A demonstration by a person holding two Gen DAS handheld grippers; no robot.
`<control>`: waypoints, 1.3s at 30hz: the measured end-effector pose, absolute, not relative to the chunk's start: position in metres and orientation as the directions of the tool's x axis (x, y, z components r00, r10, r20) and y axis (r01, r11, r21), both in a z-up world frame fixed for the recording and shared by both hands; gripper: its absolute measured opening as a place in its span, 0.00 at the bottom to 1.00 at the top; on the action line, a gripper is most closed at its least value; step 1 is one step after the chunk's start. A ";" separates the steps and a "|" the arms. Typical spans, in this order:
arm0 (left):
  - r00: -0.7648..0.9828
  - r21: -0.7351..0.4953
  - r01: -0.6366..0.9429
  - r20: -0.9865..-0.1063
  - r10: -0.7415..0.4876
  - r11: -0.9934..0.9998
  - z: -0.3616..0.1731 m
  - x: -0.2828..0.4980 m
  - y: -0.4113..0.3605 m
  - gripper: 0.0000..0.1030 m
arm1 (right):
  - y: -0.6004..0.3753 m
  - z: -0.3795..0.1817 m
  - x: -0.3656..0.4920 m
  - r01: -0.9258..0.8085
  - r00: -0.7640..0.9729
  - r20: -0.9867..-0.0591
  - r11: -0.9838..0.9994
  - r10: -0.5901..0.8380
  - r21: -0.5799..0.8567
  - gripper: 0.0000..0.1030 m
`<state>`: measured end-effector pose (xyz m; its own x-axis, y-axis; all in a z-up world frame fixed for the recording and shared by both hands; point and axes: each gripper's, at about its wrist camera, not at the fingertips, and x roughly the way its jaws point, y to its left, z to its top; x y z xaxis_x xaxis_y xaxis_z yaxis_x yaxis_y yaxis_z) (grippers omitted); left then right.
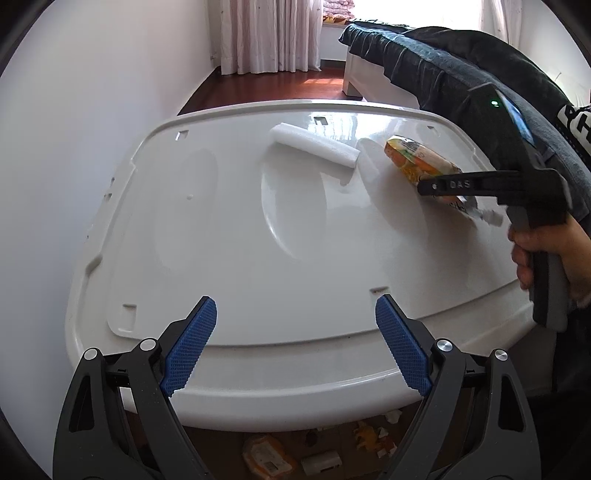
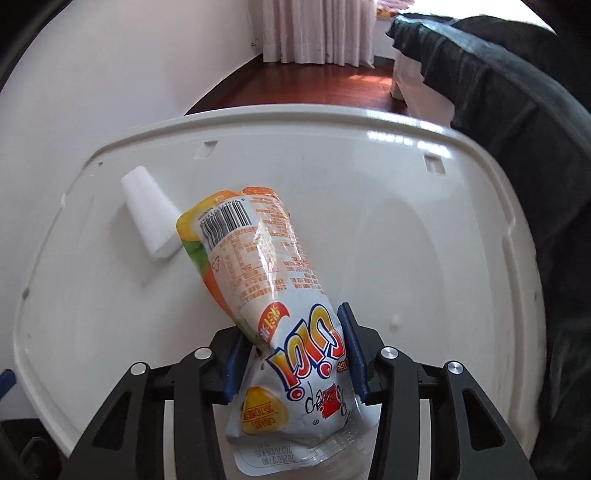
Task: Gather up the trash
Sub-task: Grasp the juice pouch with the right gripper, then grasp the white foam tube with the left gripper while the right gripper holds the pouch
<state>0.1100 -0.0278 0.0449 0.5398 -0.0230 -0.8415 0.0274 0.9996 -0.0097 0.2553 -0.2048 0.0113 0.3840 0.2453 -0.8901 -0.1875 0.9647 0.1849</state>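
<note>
An orange and white snack wrapper is clamped between the blue pads of my right gripper, held just above the white plastic lid. In the left wrist view the same wrapper sits in the right gripper at the lid's far right. A white foam piece lies on the lid's far side; it also shows in the right wrist view, left of the wrapper. My left gripper is open and empty over the lid's near edge.
A box on the floor below the lid's near edge holds several trash pieces. A white wall runs on the left. A bed with a dark blanket stands at the right, beyond the lid. Curtains hang at the back.
</note>
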 end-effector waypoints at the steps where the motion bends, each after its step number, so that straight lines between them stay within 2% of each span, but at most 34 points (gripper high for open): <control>1: 0.537 -0.014 0.022 -0.843 -0.024 1.000 0.043 0.110 -0.027 0.83 | -0.210 0.013 0.238 -0.138 0.369 -0.886 0.959 0.280 0.246 0.43; 3: 0.533 -0.010 0.009 -0.846 -0.013 1.000 0.039 0.110 -0.024 0.83 | -0.216 0.021 0.204 -0.066 0.360 -0.865 0.935 0.349 0.349 0.43; 5: 0.524 -0.002 0.001 -0.852 -0.002 1.000 0.033 0.112 -0.023 0.83 | -0.219 0.037 0.167 -0.058 0.411 -0.831 0.920 0.375 0.387 0.43; 10: 0.495 -0.015 -0.039 -0.869 0.006 0.999 0.017 0.118 -0.016 0.83 | -0.210 0.061 0.107 -0.117 0.571 -0.772 0.959 0.278 0.259 0.43; 14: 0.490 -0.042 -0.097 -0.872 0.011 0.994 0.011 0.129 -0.006 0.83 | -0.212 0.066 0.113 -0.138 0.581 -0.759 0.954 0.294 0.265 0.43; 17: 0.474 -0.046 -0.171 -0.880 0.041 0.984 0.017 0.157 -0.003 0.83 | -0.231 0.090 0.113 -0.126 0.634 -0.707 0.944 0.313 0.305 0.43; 20: 0.478 -0.099 -0.221 -0.878 0.019 0.970 0.030 0.201 -0.013 0.83 | -0.251 0.108 0.108 -0.096 0.686 -0.661 0.938 0.305 0.333 0.44; 24: 0.509 -0.121 -0.265 -0.860 0.033 0.957 0.043 0.261 -0.044 0.83 | -0.268 0.100 0.116 -0.040 0.662 -0.682 0.922 0.312 0.384 0.44; 28: 0.492 -0.042 -0.350 -0.858 0.146 0.936 0.038 0.317 -0.073 0.83 | -0.273 0.099 0.116 -0.047 0.654 -0.680 0.915 0.332 0.402 0.44; 33: 0.368 0.104 -0.465 -0.880 0.299 0.879 -0.001 0.355 -0.076 0.83 | -0.280 0.107 0.115 -0.047 0.682 -0.654 0.912 0.328 0.408 0.44; 34: 0.372 0.095 -0.479 -0.878 0.300 0.872 -0.006 0.356 -0.073 0.89 | -0.280 0.108 0.115 -0.052 0.681 -0.651 0.909 0.335 0.414 0.44; 39: 0.468 -0.006 -0.502 -0.843 0.265 0.865 -0.008 0.346 -0.055 0.90 | -0.273 0.107 0.119 -0.071 0.679 -0.651 0.913 0.339 0.401 0.44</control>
<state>0.3457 -0.0552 -0.0077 0.4676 0.2654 -0.8431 -0.5020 0.8649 -0.0061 0.1187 -0.2728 0.1068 0.6790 0.3387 -0.6513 -0.0709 0.9133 0.4010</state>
